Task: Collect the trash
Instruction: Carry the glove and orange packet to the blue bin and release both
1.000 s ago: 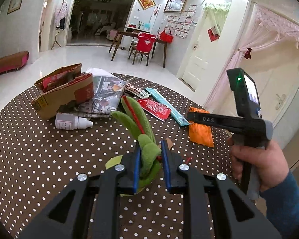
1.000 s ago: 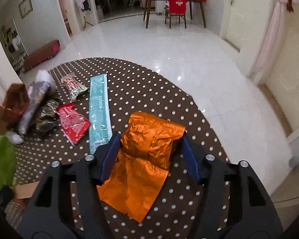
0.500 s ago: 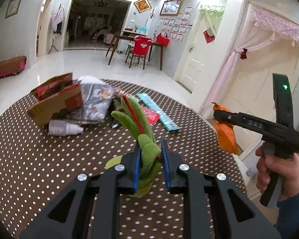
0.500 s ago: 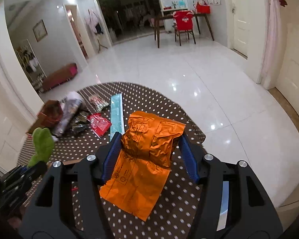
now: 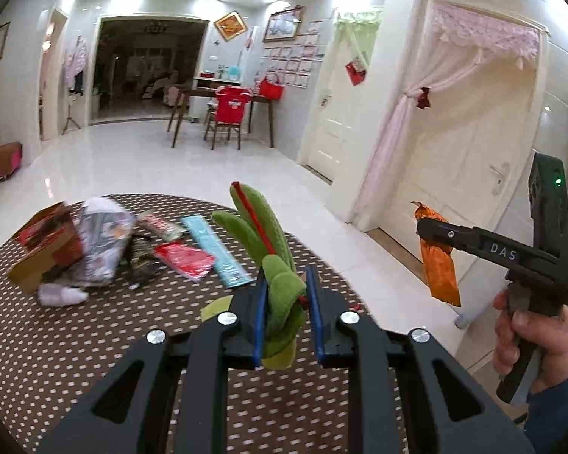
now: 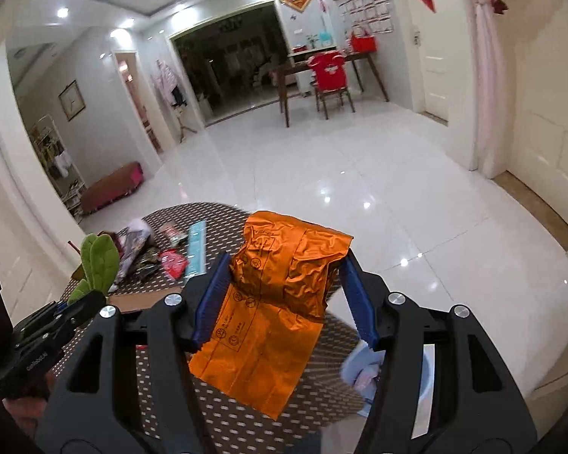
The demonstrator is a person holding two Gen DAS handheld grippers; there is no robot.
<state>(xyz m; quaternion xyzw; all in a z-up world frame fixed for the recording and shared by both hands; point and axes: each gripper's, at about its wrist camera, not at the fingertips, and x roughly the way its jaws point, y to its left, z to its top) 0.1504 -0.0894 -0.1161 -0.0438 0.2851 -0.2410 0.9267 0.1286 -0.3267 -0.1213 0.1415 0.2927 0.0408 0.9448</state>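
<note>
My left gripper (image 5: 284, 283) is shut on a green plush leaf toy (image 5: 263, 234) with a red stripe, held above the polka-dot table (image 5: 56, 344). My right gripper (image 6: 284, 268) is shut on an orange foil bag (image 6: 280, 287), lifted past the table's right edge; the bag also shows in the left wrist view (image 5: 437, 268). More trash lies at the table's far side: a cardboard box (image 5: 41, 246), a crumpled newspaper wrap (image 5: 102, 242), a white bottle (image 5: 60, 295), a red wrapper (image 5: 185, 261) and a teal wrapper (image 5: 216, 253).
A light blue bin (image 6: 363, 370) shows below the right gripper, beside the table edge. White tiled floor (image 6: 359, 189) stretches beyond. A doorway with pink curtain (image 5: 416, 151) stands to the right. A dining table and red chair (image 5: 227, 113) are far off.
Both grippers have risen. The right gripper carried the orange bag off the table, up and out past its right edge. The left gripper lifted higher with the green toy.
</note>
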